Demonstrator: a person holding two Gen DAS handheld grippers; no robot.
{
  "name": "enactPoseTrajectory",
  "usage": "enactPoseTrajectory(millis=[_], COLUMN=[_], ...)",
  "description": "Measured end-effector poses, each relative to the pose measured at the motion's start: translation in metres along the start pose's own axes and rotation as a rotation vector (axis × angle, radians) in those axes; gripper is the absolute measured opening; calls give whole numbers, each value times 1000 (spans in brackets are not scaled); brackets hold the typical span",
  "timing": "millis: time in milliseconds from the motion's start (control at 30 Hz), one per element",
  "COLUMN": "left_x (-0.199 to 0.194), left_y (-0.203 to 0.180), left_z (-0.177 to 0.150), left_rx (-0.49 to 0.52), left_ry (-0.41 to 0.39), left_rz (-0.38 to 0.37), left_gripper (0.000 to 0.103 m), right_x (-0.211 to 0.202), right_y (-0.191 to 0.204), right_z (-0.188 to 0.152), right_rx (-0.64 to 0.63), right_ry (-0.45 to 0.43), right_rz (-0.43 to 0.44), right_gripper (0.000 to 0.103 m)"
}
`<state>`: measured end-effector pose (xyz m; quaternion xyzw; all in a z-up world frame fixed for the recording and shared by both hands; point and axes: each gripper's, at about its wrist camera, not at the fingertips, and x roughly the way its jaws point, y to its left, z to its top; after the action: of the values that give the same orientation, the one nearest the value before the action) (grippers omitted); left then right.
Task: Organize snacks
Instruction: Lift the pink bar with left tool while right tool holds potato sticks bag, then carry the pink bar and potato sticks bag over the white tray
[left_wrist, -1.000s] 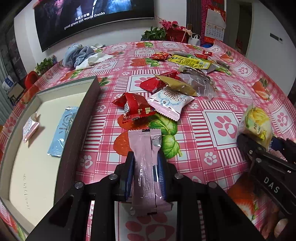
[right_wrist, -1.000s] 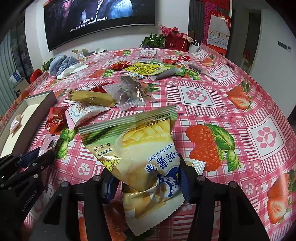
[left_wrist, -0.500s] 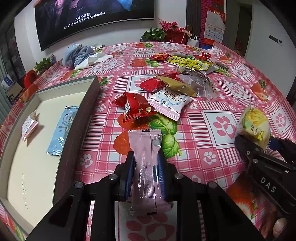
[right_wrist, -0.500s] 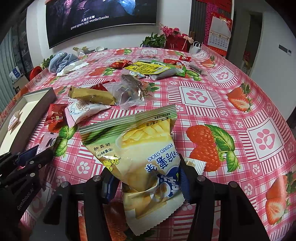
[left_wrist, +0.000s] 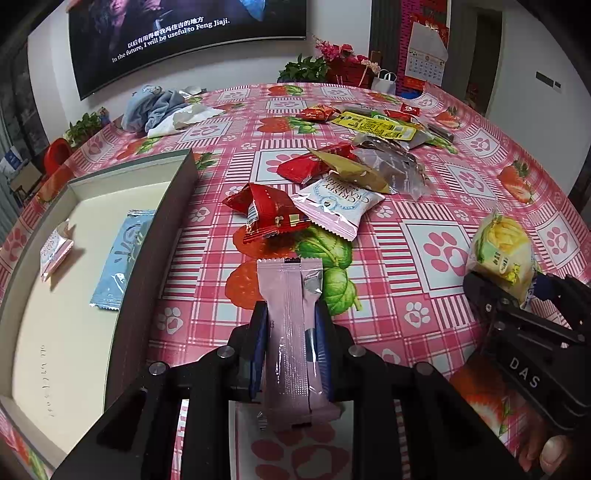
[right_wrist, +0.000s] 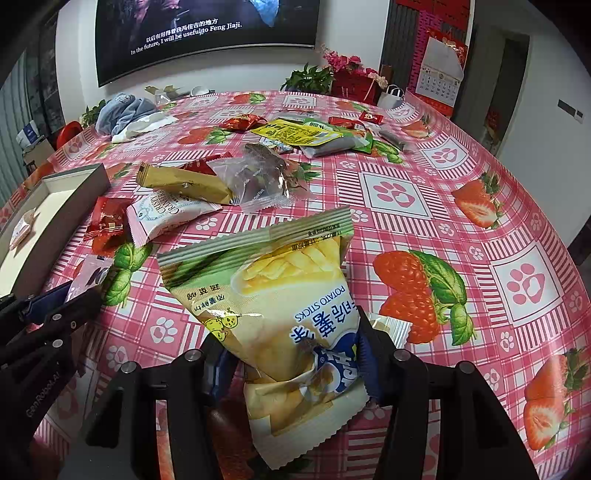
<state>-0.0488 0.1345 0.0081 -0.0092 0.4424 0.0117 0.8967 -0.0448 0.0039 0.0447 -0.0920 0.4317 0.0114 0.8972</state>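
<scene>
Two hand-held grippers, each gripping one snack above the surface

Left wrist view: the left hand-held gripper (left_wrist: 290, 325) is closed on a pink snack stick (left_wrist: 290, 332), just right of the open box (left_wrist: 147, 236) that contains a blue packet (left_wrist: 123, 258). Right wrist view: the right hand-held gripper (right_wrist: 291, 354) clamps a yellow potato sticks bag (right_wrist: 280, 306) over the strawberry-patterned surface (right_wrist: 424, 221); loose snacks lie farther away.

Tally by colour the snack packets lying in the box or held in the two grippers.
Pink: 2 (small packet in the box, long packet in the left gripper)
Light blue: 1 (blue packet in the box)
Yellow: 1 (potato sticks bag in the right gripper)
Total: 4
</scene>
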Motion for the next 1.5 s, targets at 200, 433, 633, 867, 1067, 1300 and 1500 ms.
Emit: enactPoseTrajectory(millis=[200,433,633,867,1067,1300,1500], left_x=[0,0,0,0,0,0,0], left_y=[0,-1,-1,-1,-1,-1,-1], left_z=[0,0,0,0,0,0,0], left_rx=[3,6,4,5,4,4,5], left_ry=[-1,-2,-2,-3,-3,-3,-3], left_rz=[4,7,5,6,4,4,4], left_gripper=[27,27,27,27,27,27,26], right_x=[0,0,0,0,0,0,-1], right_y=[2,2,1,2,2,3,3], right_z=[1,1,1,1,1,1,1], right_rx=[-7,-2,5,3,0,1,1], right_ry=[2,2,0,1,1,1,1], right_rz=[-9,-3,5,3,-1,0,0], right_gripper=[57,57,57,57,57,57,57])
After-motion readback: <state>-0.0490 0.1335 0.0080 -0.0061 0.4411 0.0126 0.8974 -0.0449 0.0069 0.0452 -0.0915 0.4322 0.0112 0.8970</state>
